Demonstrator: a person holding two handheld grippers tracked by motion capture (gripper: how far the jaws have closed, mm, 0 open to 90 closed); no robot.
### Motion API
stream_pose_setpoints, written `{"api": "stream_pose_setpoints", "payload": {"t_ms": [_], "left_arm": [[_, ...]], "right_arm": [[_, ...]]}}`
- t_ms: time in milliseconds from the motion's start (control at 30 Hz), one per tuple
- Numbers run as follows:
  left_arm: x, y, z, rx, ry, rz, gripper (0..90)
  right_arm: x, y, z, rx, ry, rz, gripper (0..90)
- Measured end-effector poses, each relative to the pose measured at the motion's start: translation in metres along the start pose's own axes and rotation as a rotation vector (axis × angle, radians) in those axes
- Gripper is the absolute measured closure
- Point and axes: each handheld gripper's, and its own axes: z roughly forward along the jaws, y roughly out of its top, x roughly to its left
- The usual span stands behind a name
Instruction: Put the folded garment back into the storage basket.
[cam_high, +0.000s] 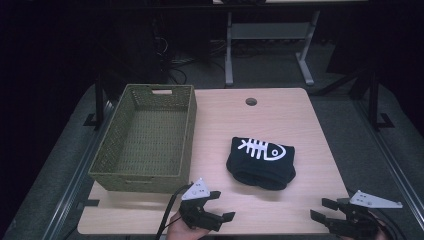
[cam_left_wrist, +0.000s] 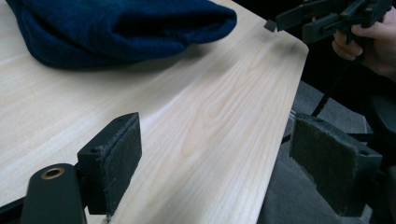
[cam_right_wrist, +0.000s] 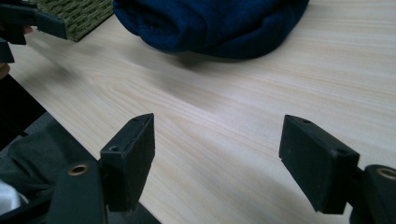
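Note:
A folded dark blue garment (cam_high: 261, 162) with a white fish-skeleton print lies on the light wooden table (cam_high: 280, 120), right of centre. It appears as a rolled blue bundle (cam_left_wrist: 116, 28) in the left gripper view and again as a bundle (cam_right_wrist: 210, 23) in the right gripper view. My left gripper (cam_high: 222, 206) hovers at the table's near edge, left of the garment, open with nothing between its jaws (cam_left_wrist: 215, 163). My right gripper (cam_high: 320, 210) is at the near right corner, also open and empty (cam_right_wrist: 217, 161).
A green woven basket (cam_high: 145, 140) stands empty on the table's left side; its corner (cam_right_wrist: 79, 16) is seen in the right gripper view. A round cable hole (cam_high: 251, 101) sits near the far edge. Desk legs stand on the dark floor beyond.

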Motion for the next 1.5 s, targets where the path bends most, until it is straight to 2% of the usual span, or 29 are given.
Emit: {"api": "stream_pose_setpoints", "payload": {"t_ms": [100,167,267,433,533,700,800,1100,1300,1433,1500], "left_arm": [[0.001,0.003,0.0,-0.01,-0.002,-0.013,17.3],[0.003,0.008,-0.001,-0.02,0.004,-0.016,17.5],[0.008,0.016,0.0,-0.026,0.008,-0.027,17.5],[0.013,0.028,0.007,-0.032,0.02,-0.034,17.5],[0.015,0.034,0.012,-0.031,0.022,-0.038,17.5],[0.017,0.045,0.018,-0.025,0.03,-0.03,17.5],[0.019,0.052,0.023,-0.025,0.026,-0.04,17.0],[0.022,0.074,0.034,-0.032,0.079,-0.034,17.0],[0.037,0.086,0.044,-0.052,0.125,-0.07,17.2],[0.05,0.091,0.053,-0.033,0.153,-0.099,17.4],[0.056,0.093,0.057,-0.033,0.154,-0.123,17.7]], "right_arm": [[0.0,0.004,-0.001,-0.013,0.001,-0.002,25.3],[-0.001,0.007,-0.002,-0.032,0.021,0.01,25.3],[-0.004,0.014,0.001,-0.027,0.044,0.021,24.9],[-0.005,0.03,0.009,0.004,0.018,-0.006,23.7],[-0.006,0.042,0.012,-0.011,0.032,-0.017,23.7],[-0.007,0.051,0.016,-0.012,0.029,-0.029,23.5],[-0.009,0.058,0.018,-0.018,0.034,-0.032,23.5],[-0.011,0.082,0.029,-0.014,0.041,-0.052,23.4],[-0.017,0.093,0.043,0.015,0.039,-0.028,23.5],[-0.022,0.1,0.049,0.016,0.044,-0.013,23.8],[-0.024,0.104,0.052,0.016,0.044,-0.006,24.0]]}}
